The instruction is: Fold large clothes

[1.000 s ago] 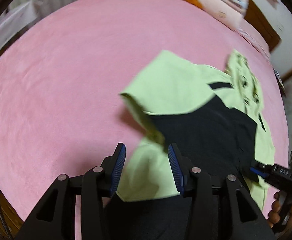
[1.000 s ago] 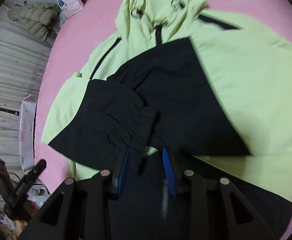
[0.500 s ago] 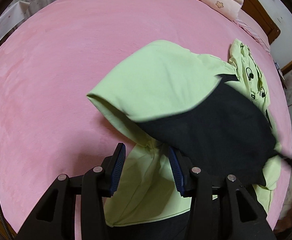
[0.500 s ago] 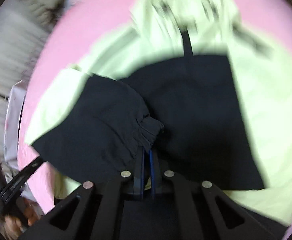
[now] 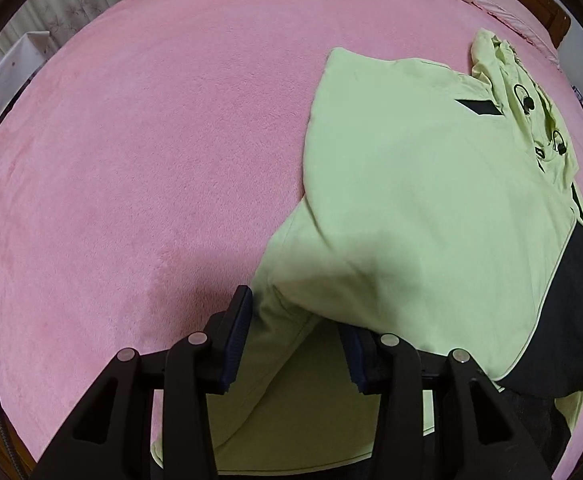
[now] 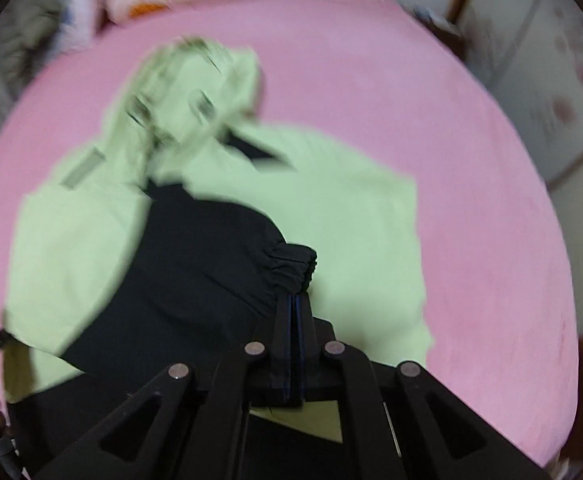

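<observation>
In the right wrist view the right gripper (image 6: 292, 300) now has its jaws pressed together on the gathered black cuff (image 6: 293, 266) of the jacket's sleeve; a second ago they stood apart around that cuff, and half a second ago they had already closed. The cuff sits bunched just above the fingertips at the centre of the frame, and the black sleeve trails down and left from it, over the pale green body of the jacket (image 6: 343, 216). The jacket's hood, earlier at the top centre, now lies in the upper left of the frame.

In the left wrist view the left gripper (image 5: 297, 334) keeps its jaws partly apart, much as before. A light green fold of the jacket (image 5: 423, 200) lies between and over them — the right fingertip is covered by cloth, so I cannot tell whether the pads press on the fabric. The black panel that filled the frame's centre right has slid to the lower right edge, and green cloth now fills that area.

The jacket lies on the pink bedspread (image 5: 151, 140), filling the right half of the left view. The right view is motion-blurred: the hood's details are smeared. At its lower left edge a dark tool end and what looks like a hand are cut off.
</observation>
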A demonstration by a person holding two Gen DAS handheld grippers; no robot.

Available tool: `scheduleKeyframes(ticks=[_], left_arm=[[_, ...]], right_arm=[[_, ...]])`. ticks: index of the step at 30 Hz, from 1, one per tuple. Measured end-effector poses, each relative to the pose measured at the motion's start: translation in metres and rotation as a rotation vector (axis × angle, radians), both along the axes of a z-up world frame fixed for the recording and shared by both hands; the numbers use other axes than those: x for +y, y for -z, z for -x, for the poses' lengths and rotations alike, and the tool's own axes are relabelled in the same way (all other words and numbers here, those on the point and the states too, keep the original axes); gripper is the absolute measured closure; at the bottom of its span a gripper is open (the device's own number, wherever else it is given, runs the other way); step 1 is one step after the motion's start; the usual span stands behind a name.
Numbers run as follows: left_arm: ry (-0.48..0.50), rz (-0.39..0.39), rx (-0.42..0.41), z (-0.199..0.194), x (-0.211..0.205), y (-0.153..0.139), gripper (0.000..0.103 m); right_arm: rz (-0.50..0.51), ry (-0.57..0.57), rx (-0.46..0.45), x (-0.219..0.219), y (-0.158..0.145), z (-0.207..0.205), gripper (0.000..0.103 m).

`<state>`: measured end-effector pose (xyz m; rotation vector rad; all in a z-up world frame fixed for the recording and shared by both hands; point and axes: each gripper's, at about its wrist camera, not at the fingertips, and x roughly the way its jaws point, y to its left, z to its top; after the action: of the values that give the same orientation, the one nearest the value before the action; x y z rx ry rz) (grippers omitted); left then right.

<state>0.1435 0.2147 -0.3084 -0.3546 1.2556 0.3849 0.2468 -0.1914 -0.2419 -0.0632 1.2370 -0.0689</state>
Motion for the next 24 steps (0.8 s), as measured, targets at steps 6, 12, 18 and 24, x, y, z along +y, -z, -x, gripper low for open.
scheduleKeyframes(ticks=[6,12,18,24], left_arm=[[0.007,0.008,0.005,0.003,0.001,-0.006,0.069],[-0.045,0.011,-0.026,0.010,0.004,-0.014,0.075],[0.001,0.030,0.022,0.020,0.004,-0.022,0.063],[0.075,-0.056,-0.015,0.032,0.008,-0.059,0.054]], right_arm=[[0.003,-0.014,-0.082,-0.005,-0.007,0.004,0.101],[-0.016,-0.048,-0.145,0.003,-0.014,-0.015,0.101],[0.020,-0.024,0.031,-0.003,0.026,-0.029,0.096],[-0.066,0.010,0.043,-0.022,0.024,-0.027,0.096]])
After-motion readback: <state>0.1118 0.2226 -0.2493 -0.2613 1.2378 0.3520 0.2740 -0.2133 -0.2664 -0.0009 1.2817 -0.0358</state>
